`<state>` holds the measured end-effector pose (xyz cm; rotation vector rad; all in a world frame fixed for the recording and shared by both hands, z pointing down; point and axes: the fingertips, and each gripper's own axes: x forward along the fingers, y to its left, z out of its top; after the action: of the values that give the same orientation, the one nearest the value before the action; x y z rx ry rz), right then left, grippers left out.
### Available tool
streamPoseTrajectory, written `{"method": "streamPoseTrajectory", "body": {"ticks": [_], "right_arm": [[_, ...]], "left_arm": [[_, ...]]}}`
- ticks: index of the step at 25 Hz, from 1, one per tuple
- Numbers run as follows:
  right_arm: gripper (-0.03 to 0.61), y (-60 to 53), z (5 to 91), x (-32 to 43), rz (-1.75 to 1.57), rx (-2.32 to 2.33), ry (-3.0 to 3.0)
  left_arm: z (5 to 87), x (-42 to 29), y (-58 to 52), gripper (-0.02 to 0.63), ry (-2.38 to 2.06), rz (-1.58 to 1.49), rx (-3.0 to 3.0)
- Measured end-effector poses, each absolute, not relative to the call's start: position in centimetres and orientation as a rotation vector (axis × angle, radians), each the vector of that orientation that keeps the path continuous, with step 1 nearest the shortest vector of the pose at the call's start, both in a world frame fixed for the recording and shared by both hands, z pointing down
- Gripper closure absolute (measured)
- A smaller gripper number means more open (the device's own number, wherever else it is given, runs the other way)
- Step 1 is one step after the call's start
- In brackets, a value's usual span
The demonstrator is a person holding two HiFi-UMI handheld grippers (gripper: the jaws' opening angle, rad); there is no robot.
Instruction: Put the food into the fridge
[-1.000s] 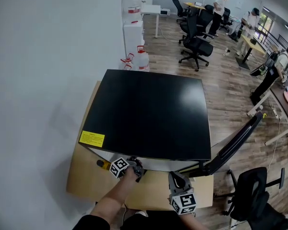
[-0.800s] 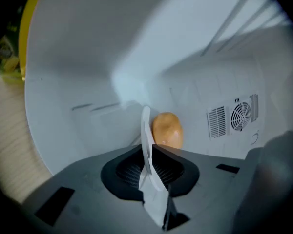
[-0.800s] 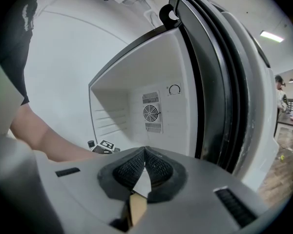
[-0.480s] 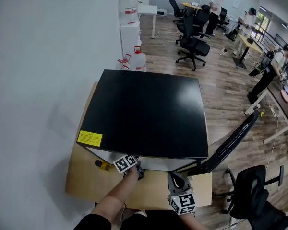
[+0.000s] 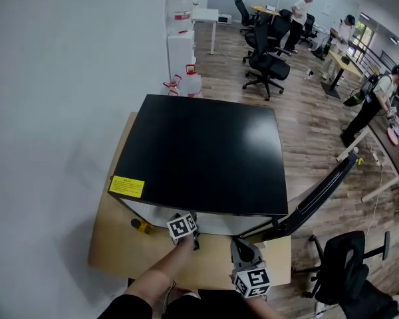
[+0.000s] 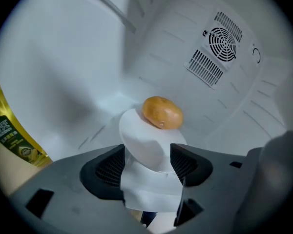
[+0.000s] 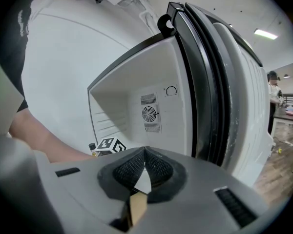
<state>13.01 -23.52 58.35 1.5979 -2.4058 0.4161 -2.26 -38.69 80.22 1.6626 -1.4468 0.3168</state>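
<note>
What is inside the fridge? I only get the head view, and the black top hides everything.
Observer: Inside the fridge there is a white plate with what looks like a potato on it.
Operator: Is the left gripper holding the plate?
Observer: No. The left gripper has just been opening. Its jaws stand apart, with the plate's near rim between them.
Operator: What about the right gripper?
Observer: The right gripper is shut, with nothing between its jaws.
</note>
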Motion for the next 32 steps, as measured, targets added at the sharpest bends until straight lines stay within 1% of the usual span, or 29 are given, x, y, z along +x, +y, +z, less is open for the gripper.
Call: {"method": "streamPoseTrajectory", "body": {"ticks": [8, 17, 27, 32], "right_arm": [[0.518, -22.9, 58.5, 12.9, 0.402, 1.608, -2.403], [0.518, -22.5, 57.4, 11.2, 0.348, 1.593, -2.439], [0.518, -18.2, 54.6, 11.0, 0.283, 1.696, -2.43], [0.518, -14.4, 52.9, 10.8, 0.265, 1.792, -2.474]], "left_arm": [[80.3, -3.5, -37.9, 0.324, -1.462, 0.35, 1.674], [77.2, -5.7, -35.7, 0.324, -1.461, 0.258, 1.725], [67.6, -7.3, -27.5, 0.324, -1.461, 0.181, 2.015], [61.8, -6.8, -21.9, 0.325, -1.332, -0.021, 2.152]]}}
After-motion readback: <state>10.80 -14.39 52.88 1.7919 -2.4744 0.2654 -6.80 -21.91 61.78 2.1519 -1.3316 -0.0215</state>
